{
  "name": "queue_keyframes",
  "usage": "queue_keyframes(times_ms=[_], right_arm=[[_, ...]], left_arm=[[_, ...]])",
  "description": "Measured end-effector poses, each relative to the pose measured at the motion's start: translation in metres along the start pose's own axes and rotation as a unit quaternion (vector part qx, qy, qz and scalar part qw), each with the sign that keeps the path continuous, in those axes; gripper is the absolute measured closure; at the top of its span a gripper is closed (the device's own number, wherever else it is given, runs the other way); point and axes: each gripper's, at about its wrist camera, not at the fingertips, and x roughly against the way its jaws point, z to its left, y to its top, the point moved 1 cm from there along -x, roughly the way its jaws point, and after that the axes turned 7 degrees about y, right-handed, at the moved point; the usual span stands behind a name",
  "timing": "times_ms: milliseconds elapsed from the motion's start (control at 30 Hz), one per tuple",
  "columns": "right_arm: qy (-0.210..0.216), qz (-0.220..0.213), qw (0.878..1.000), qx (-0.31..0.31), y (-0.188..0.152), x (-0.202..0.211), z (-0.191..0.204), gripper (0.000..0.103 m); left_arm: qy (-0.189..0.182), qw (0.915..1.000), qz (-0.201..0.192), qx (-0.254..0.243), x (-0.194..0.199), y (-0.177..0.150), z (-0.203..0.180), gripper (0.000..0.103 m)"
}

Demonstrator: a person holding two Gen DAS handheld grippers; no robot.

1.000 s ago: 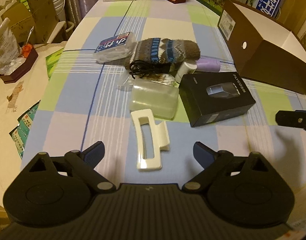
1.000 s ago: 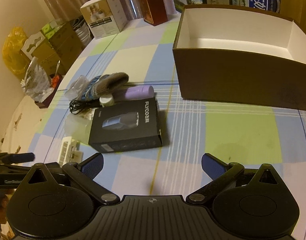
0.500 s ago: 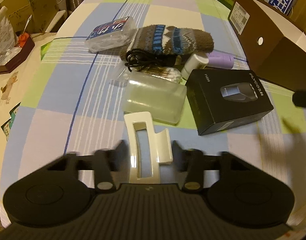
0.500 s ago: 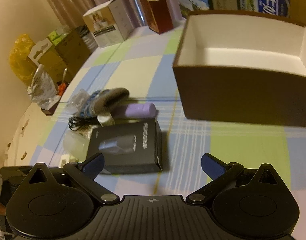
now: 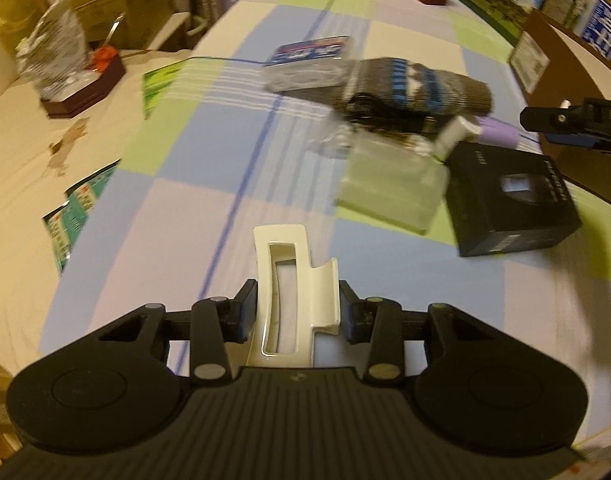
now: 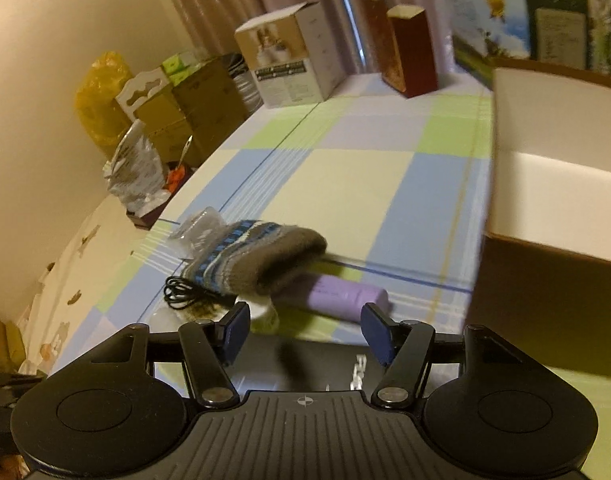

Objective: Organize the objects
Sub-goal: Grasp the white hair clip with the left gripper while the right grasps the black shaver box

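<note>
Left wrist view shows the left gripper (image 5: 298,311) squeezing a cream plastic hair claw clip (image 5: 290,288), one pad on each long side. The clip sits right between the fingers, over the checked tablecloth (image 5: 225,152); I cannot tell if it is off the cloth. It looks light, hard and a bit shiny, so it could slip. Holding it across the flat sides near the middle seems best, not by the little tab sticking out.

A bit farther is a cloudy clear plastic box (image 5: 391,190), and beside it a black cardboard box (image 5: 509,204). Behind them lie a knitted brown and blue sock (image 5: 417,88) and a purple tube (image 5: 501,136).

In the right wrist view, the right gripper (image 6: 305,334) is spread apart with nothing in it, hanging over the black box. That box looks stiff and heavier, so take it across its narrow sides. The sock is soft and squashy. Far to the right sits the big brown cardboard box with a white inside (image 6: 545,200), likely where things go.
</note>
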Motion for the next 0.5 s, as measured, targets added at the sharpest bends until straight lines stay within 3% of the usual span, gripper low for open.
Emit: queue_keyframes(times_ms=[133, 367, 433, 500], right_arm=[[0.012, 0.038, 0.999, -0.015, 0.000, -0.013, -0.011, 0.043], [0.048, 0.090, 0.995, -0.014, -0.033, 0.015, -0.004, 0.041], [0.052, 0.102, 0.993, -0.017, -0.047, 0.025, 0.002, 0.034], [0.047, 0.102, 0.994, -0.009, -0.058, 0.034, 0.013, 0.020]], left_arm=[[0.012, 0.9997, 0.006, 0.018, 0.003, -0.005, 0.015, 0.067], [0.017, 0.9993, 0.014, 0.031, 0.005, -0.013, 0.032, 0.067], [0.015, 0.9993, 0.015, 0.032, 0.005, -0.013, 0.034, 0.067], [0.013, 0.9993, 0.015, 0.031, 0.005, -0.013, 0.034, 0.067]])
